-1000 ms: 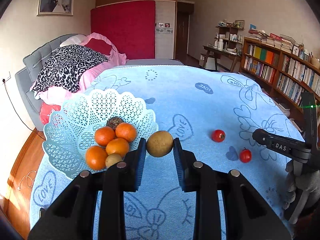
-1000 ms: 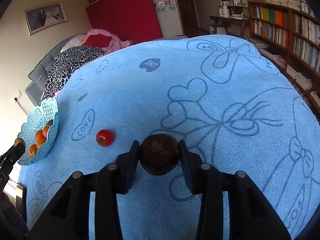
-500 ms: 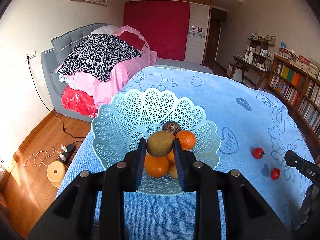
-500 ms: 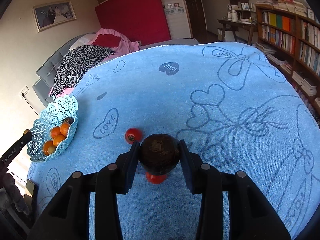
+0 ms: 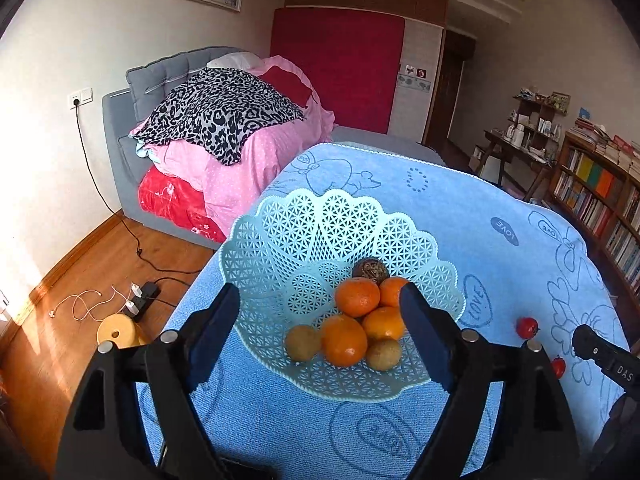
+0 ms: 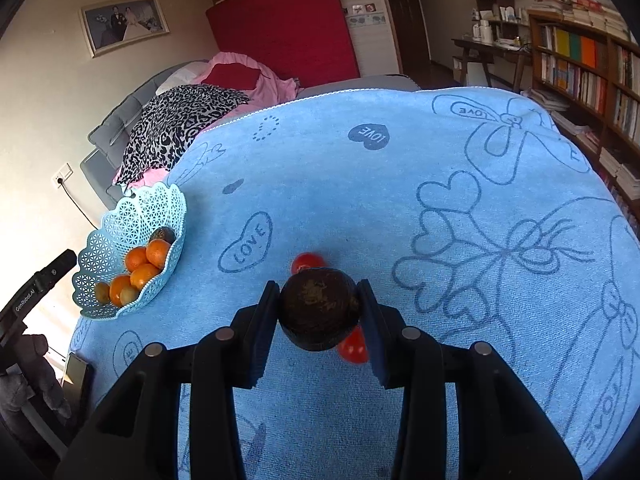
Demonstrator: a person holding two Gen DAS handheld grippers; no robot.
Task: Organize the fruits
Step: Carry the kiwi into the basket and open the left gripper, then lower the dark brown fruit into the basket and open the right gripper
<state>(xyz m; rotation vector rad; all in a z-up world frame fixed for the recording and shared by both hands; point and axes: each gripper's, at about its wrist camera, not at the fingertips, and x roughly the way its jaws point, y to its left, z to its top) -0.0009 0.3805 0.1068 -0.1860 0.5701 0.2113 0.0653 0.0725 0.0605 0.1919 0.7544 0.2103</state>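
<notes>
Though spread, left gripper (image 5: 320, 332) (over basket (image 5: 280, 240))

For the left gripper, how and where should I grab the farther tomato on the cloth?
Grip the farther tomato across its round middle, coming straight down. It sits alone on the cloth, right of the basket, so both fingers of the open left gripper have room.
</notes>
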